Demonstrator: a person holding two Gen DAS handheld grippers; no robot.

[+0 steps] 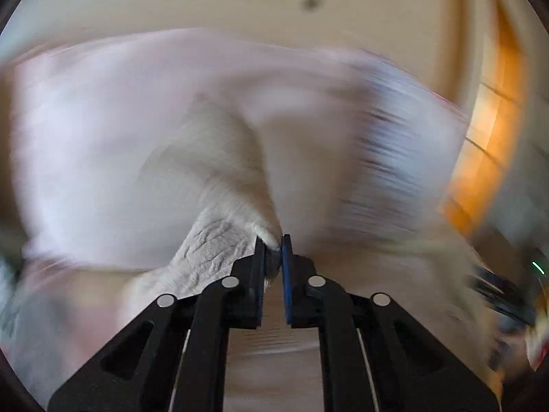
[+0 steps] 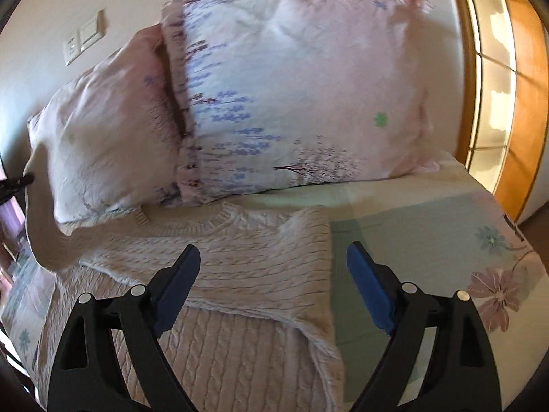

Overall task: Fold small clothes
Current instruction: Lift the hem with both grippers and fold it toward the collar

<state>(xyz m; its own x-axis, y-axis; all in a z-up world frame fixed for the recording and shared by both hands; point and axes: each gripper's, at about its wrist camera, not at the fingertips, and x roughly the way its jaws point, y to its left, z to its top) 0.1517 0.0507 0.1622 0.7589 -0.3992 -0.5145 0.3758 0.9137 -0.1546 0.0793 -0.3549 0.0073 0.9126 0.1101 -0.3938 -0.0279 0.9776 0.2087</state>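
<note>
A pale pink cable-knit sweater (image 2: 219, 295) lies on the bed, its right sleeve folded across the body. My right gripper (image 2: 272, 257) is open and empty, hovering just above the sweater's right side. My left gripper (image 1: 273, 240) is shut on a piece of the sweater's knit fabric (image 1: 212, 243) and holds it lifted; that view is heavily motion-blurred. In the right wrist view the lifted left sleeve (image 2: 41, 213) rises at the far left toward the left gripper's tip (image 2: 17, 182).
Two pink floral pillows (image 2: 291, 96) stand against the wall behind the sweater. The floral bedsheet (image 2: 429, 240) lies to the right. A wooden-framed window (image 2: 497, 68) is at the far right; wall switches (image 2: 84, 39) are at the upper left.
</note>
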